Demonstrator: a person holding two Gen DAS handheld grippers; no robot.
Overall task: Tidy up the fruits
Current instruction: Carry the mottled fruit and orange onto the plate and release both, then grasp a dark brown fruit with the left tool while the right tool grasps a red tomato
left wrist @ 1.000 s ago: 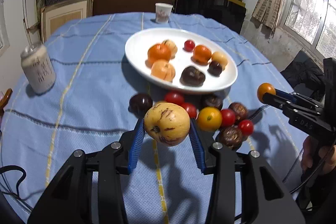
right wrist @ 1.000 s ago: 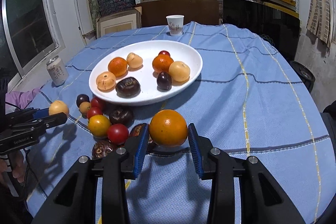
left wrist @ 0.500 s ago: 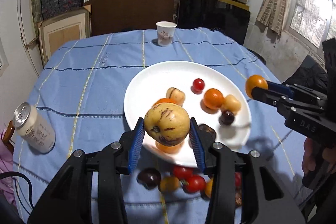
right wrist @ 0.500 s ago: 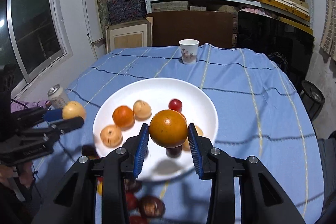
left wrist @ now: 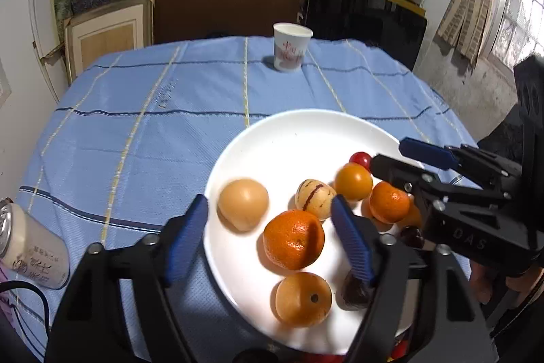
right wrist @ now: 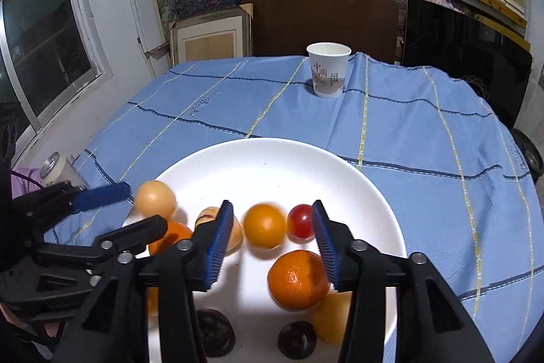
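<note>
A white plate [left wrist: 289,125] [right wrist: 272,142] holds several fruits. My left gripper [left wrist: 268,240] [right wrist: 142,208] hangs over the plate's left part, its jaws opening, with nothing pressed between them. The tan streaked fruit [left wrist: 243,208] [right wrist: 155,199] lies loose on the plate just beyond its fingers, beside a large orange [left wrist: 294,244]. My right gripper [right wrist: 272,245] [left wrist: 387,160] is over the plate's right part, jaws also opening. The yellow-orange fruit [right wrist: 265,225] [left wrist: 353,181] sits blurred beyond its pads, free of them, next to a red cherry tomato [right wrist: 301,223].
A paper cup [left wrist: 292,46] [right wrist: 328,73] stands at the far edge of the blue tablecloth. A drink can [left wrist: 30,247] [right wrist: 57,170] is at the left. A red fruit [left wrist: 401,349] shows on the cloth below the plate's near rim. Shelves and boxes stand behind.
Both grippers travelled forward from the loose fruit pile to over the plate. Each then opened: the tan fruit and the yellow-orange fruit left the jaws and now rest on the plate.
</note>
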